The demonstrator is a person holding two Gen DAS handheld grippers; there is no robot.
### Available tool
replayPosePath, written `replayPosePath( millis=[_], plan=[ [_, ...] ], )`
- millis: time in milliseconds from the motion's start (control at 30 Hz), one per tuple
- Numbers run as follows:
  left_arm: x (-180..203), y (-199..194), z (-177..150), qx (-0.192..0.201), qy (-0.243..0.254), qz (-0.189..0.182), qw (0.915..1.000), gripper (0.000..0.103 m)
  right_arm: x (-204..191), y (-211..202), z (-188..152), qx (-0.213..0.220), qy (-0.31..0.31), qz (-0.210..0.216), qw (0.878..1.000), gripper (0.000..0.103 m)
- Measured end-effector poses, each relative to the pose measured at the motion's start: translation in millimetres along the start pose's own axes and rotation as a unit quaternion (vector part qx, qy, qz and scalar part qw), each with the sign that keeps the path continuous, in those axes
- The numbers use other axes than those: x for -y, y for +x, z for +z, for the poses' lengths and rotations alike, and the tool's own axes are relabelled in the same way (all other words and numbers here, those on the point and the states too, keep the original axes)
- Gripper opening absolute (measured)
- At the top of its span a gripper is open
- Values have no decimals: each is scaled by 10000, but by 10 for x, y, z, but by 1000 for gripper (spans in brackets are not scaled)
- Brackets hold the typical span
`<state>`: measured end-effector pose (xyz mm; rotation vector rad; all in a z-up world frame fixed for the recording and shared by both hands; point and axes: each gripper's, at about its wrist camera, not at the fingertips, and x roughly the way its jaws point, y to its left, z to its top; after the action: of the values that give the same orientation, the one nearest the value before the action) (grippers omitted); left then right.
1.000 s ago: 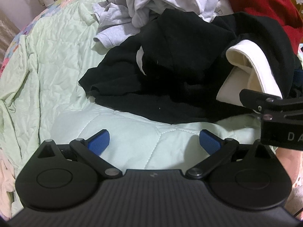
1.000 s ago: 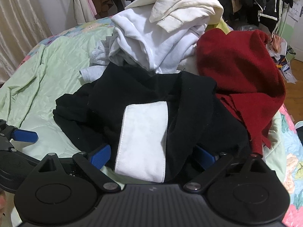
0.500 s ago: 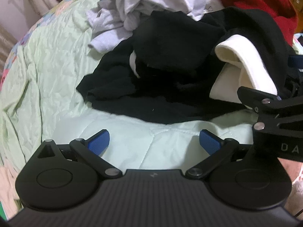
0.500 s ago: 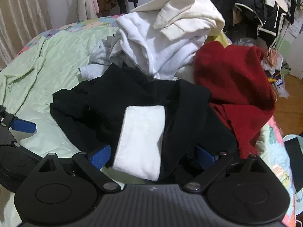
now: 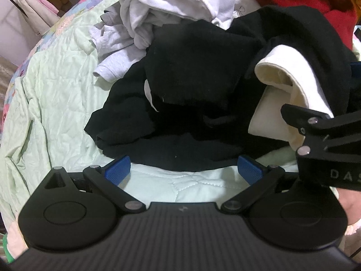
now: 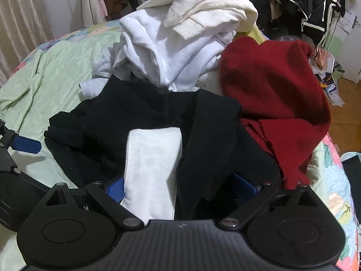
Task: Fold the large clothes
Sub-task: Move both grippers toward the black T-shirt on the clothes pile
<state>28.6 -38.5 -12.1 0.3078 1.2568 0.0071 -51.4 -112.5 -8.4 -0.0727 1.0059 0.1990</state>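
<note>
A crumpled black garment (image 5: 191, 79) with a white cuff band (image 5: 293, 83) lies at the near edge of a clothes pile on the bed. My left gripper (image 5: 183, 168) is open, its blue pads just short of the black hem, nothing between them. My right gripper (image 6: 180, 187) is open too. The black garment (image 6: 146, 117) and its white band (image 6: 151, 169) drape down between its spread fingers and cover part of both pads. The right gripper's black linkage (image 5: 315, 131) shows at the right of the left wrist view.
White sweatshirts (image 6: 171, 52), a cream garment (image 6: 203, 6) and a dark red knit (image 6: 275, 85) are heaped behind the black one. A pale green quilt (image 5: 56, 85) covers the bed to the left. Hanging clothes and floor clutter (image 6: 327, 67) lie beyond the bed on the right.
My left gripper has come forward, so the black hem now reaches its pads. The right gripper has edged closer, and the white band hangs deeper between its fingers.
</note>
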Motion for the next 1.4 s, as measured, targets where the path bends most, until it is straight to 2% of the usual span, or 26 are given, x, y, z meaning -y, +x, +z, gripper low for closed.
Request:
replayPosePath(
  millis=[400, 567, 800, 1200, 1400],
  plan=[
    [32, 150, -23, -233, -4, -58, 9997, 103, -17, 63, -20, -144, -1, -25, 9999, 99],
    [26, 196, -34, -291, 47, -84, 9995, 103, 19, 16, -13, -288, 239, 149, 9992, 99],
    [-20, 249, -14, -342, -16, -117, 9993, 103, -4, -76, -35, -402, 51, 41, 9992, 99],
    [-48, 279, 27, -371, -50, -96, 9993, 103, 1, -78, -41, -295, 3, 59, 9995, 99],
    [-27, 280, 20, -339, -51, -65, 9994, 103, 90, -298, -17, 213, 167, 159, 9995, 99]
  ],
)
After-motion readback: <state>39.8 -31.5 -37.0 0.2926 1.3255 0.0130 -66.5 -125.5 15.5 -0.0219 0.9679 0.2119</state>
